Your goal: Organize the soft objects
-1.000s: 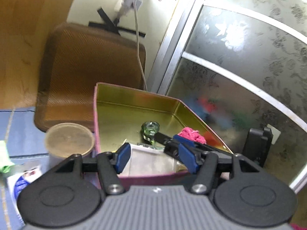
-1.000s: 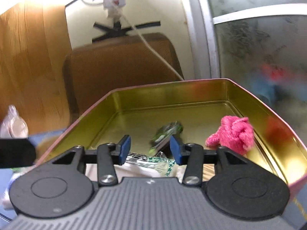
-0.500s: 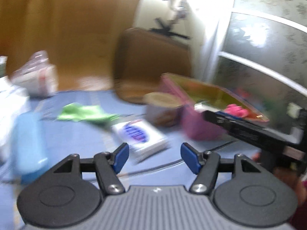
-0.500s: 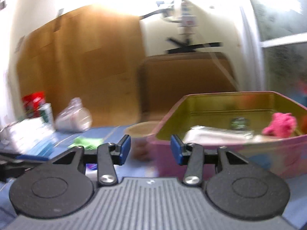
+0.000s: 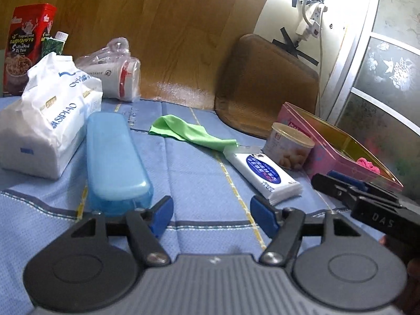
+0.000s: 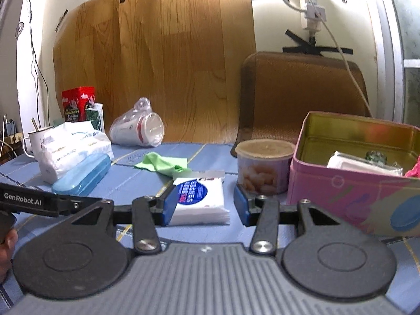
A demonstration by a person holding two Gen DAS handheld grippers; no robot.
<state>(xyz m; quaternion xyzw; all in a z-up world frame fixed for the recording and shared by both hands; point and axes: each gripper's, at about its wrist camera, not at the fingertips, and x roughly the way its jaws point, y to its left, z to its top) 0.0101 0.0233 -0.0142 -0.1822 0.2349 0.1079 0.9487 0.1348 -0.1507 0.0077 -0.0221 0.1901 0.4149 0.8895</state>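
Observation:
A pink tin box [image 6: 349, 197] with a gold inside stands at the right; it holds a pink fluffy cloth [image 5: 367, 164] and a white packet [image 6: 362, 164]. A green cloth [image 5: 191, 131] lies on the blue table cover, also seen in the right wrist view [image 6: 162, 164]. A small tissue pack [image 6: 199, 199] with a blue label lies flat, also in the left wrist view [image 5: 262, 176]. My right gripper [image 6: 203, 207] is open, just in front of the tissue pack. My left gripper [image 5: 211, 216] is open and empty above the cover.
A blue plastic case [image 5: 113, 157], a large white tissue bag [image 5: 47, 120], a snack cup [image 6: 263, 165], bagged paper cups [image 6: 139, 128], a red carton [image 5: 25, 44] and a mug [image 6: 34, 141] stand about. A brown chair back [image 6: 302, 92] is behind the table.
Both grippers have pulled back from over the tin box and swung left, so the table with the green cloth and tissue pack has come into view. Both stay open.

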